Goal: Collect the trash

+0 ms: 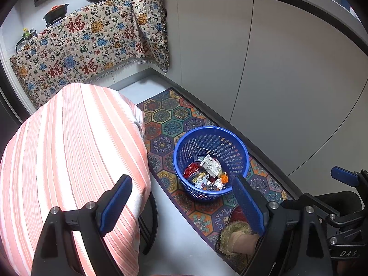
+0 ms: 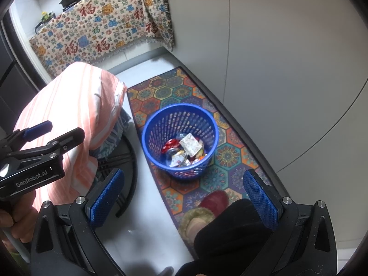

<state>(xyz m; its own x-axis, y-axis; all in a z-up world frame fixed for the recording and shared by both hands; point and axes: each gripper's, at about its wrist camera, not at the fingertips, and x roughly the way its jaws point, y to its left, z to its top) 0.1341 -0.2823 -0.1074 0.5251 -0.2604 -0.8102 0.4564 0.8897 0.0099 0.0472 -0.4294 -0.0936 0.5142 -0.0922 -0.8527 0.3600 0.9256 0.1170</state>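
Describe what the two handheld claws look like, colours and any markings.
Both are black frames with silver bolts and blue, dimpled pads on flat fingers. The left claw shows white "GenRobot.AI" lettering on its side in the right wrist view; the right claw shows "DAS" lettering in the left wrist view.

Perforated plastic basket (image 1: 210, 161); woven rug (image 1: 174, 117); crinkled foil wrapper (image 1: 210, 165).

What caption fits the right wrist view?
Open right gripper above a blue basket of trash on a rug.
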